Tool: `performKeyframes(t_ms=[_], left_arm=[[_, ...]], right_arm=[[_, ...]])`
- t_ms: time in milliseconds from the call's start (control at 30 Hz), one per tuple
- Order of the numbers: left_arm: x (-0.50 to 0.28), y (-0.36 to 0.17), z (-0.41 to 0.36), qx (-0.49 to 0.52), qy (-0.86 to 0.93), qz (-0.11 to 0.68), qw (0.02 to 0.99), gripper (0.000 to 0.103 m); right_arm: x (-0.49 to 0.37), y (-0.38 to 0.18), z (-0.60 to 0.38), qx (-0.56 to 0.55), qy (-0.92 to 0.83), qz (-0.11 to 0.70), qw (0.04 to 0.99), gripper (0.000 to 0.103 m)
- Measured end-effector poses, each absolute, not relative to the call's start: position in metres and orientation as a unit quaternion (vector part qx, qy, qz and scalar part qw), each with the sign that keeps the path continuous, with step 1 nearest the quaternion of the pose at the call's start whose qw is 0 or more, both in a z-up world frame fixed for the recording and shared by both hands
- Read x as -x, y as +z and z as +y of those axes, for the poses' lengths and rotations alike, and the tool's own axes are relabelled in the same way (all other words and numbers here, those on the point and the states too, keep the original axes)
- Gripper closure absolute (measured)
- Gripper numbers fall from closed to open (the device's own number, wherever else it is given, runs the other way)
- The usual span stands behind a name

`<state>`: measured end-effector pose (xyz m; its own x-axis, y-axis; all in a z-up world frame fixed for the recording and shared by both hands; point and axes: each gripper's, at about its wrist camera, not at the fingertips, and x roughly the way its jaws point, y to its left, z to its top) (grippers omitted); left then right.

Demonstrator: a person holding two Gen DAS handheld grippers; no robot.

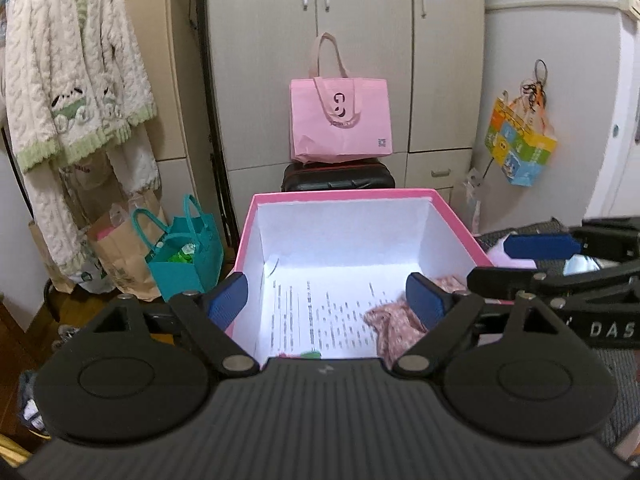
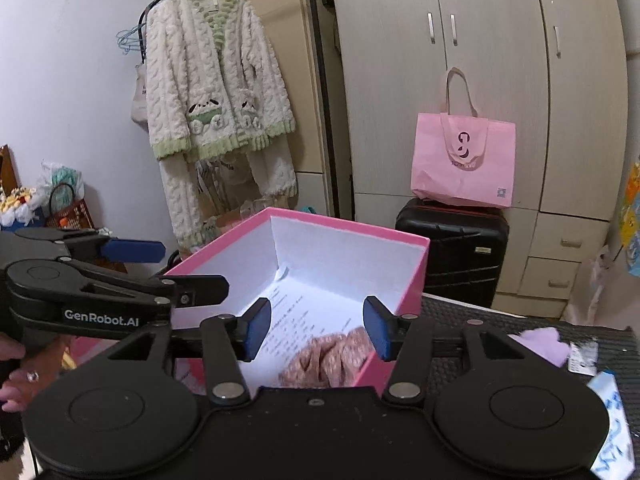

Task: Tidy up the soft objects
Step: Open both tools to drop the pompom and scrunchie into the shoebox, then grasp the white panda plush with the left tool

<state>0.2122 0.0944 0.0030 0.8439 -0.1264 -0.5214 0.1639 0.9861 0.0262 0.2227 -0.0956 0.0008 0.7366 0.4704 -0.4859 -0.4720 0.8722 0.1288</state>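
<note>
An open pink box (image 1: 456, 216) with white inside stands on a dark mat; it also shows in the right wrist view (image 2: 416, 276). A printed paper (image 1: 320, 312) lines its floor. A pink floral cloth (image 1: 394, 322) lies in its near right corner, also seen in the right wrist view (image 2: 332, 356). My left gripper (image 1: 326, 300) is open and empty over the box's near edge. My right gripper (image 2: 318, 328) is open and empty just above the cloth. A lilac soft item (image 2: 544, 342) lies on the mat to the right of the box.
A pink tote bag (image 1: 340, 120) sits on a black suitcase (image 2: 452, 256) before beige wardrobes. A fluffy white-green robe (image 2: 216, 92) hangs at the left. Teal and paper bags (image 1: 180, 252) stand on the floor. A light blue packet (image 2: 612, 428) lies on the mat at the right.
</note>
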Motion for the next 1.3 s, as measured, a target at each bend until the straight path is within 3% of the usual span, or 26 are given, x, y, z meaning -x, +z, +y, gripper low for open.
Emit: performKeyframes(t_ms=[767,1300], left_arm=[[-0.114,0.033,0.076,-0.071,-0.13,0.25,0.957,0.012],[-0.056,0.019,0.046,-0.09,-0.211,0.238,0.944,0.004]], right_arm=[[-0.118,0.046,-0.128,0.028,0.282,0.221,0.933,0.04],[-0.049,0.031,-0.174,0.043,0.265,0.227,0.936,0.039]])
